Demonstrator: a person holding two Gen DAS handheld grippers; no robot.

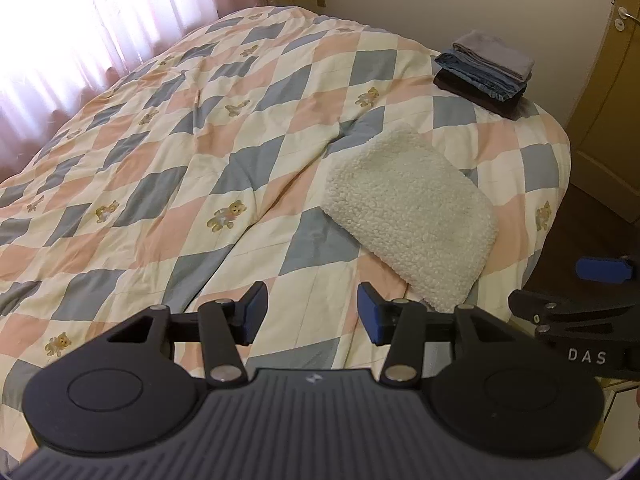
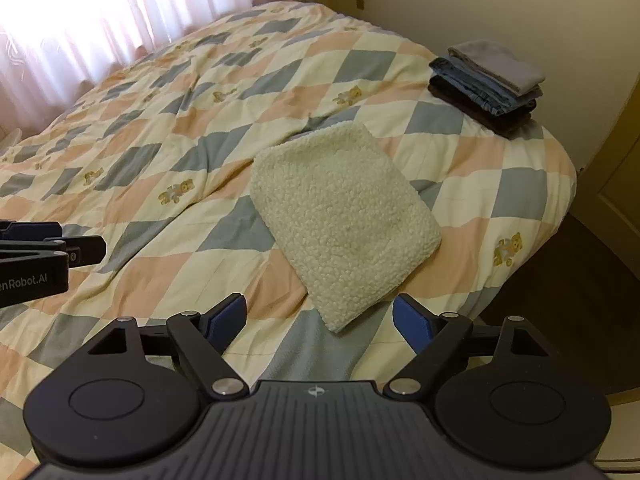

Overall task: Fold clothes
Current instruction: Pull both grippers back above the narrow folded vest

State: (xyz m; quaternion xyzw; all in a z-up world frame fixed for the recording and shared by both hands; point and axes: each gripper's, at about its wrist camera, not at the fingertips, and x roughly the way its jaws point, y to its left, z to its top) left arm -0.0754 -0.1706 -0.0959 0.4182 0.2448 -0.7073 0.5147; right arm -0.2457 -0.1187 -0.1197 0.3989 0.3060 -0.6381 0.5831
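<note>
Your cream fleece garment (image 2: 344, 216) lies folded into a compact rectangle on the quilt (image 2: 168, 136), toward the near right part of the bed, its nearest corner just ahead of your right tool (image 2: 319, 320). It looks finished: edges tucked, no sleeve or flap trailing. Farther back, at the bed's far right corner, a stack of folded clothes (image 2: 488, 84) sits well apart from it, grey on top, blue and dark pieces beneath. No unfolded clothing shows anywhere on the bed, so what seems left is moving the fleece piece onto that stack, if that is where you want it. Your right tool stands wide open and empty. Your left tool (image 1: 312, 312) is partly open, nothing between its pads.
</note>
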